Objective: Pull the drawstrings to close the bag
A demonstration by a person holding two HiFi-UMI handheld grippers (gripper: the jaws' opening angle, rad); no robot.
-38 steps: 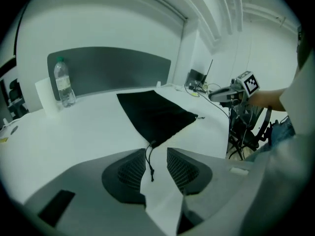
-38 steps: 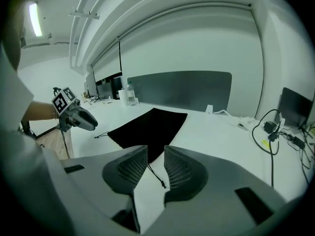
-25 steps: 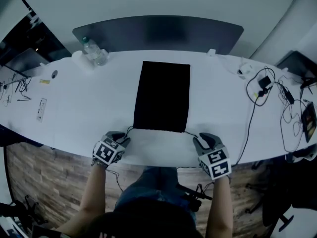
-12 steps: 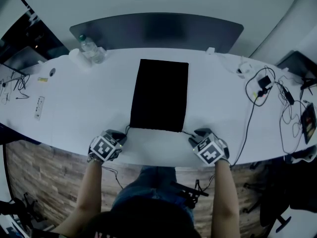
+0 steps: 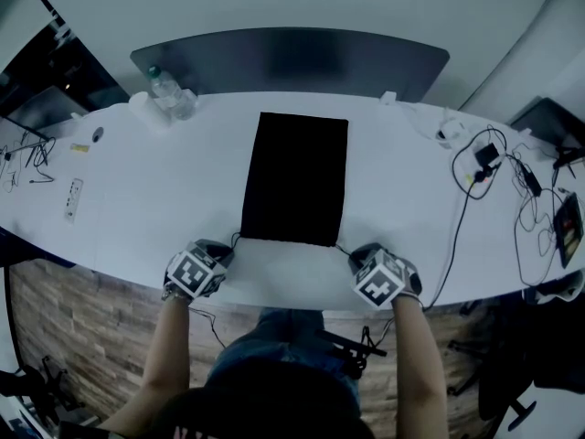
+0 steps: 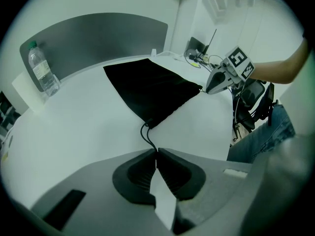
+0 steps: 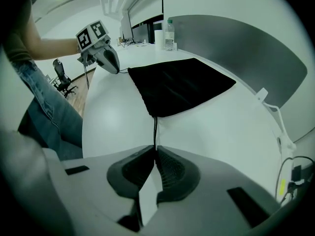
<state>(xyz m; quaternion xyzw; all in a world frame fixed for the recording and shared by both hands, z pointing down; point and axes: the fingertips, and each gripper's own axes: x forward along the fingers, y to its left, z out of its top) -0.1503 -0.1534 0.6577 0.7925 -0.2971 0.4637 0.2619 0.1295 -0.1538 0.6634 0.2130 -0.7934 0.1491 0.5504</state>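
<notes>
A flat black drawstring bag (image 5: 295, 177) lies on the white table (image 5: 164, 199), its mouth toward the near edge. From its near left corner a thin black cord (image 6: 147, 136) runs into my left gripper (image 6: 156, 154), whose jaws are shut on it. The bag's other cord (image 7: 155, 129) leaves the near right corner and ends in my right gripper (image 7: 156, 151); its jaws have just closed and now pinch that cord. In the head view the left gripper (image 5: 219, 250) and right gripper (image 5: 355, 255) flank the bag's mouth. Each gripper view shows the bag (image 6: 147, 87) (image 7: 179, 85) spread flat.
A water bottle (image 5: 167, 90) and a white cup (image 5: 142, 108) stand at the table's far left. Cables and chargers (image 5: 494, 167) sprawl at the right end. A dark curved panel (image 5: 292, 58) rises behind the table. The table's near edge is just under both grippers.
The right gripper came down and in toward the bag's near right corner, rolling its marker cube upward. The left gripper stayed put. The bag has not moved.
</notes>
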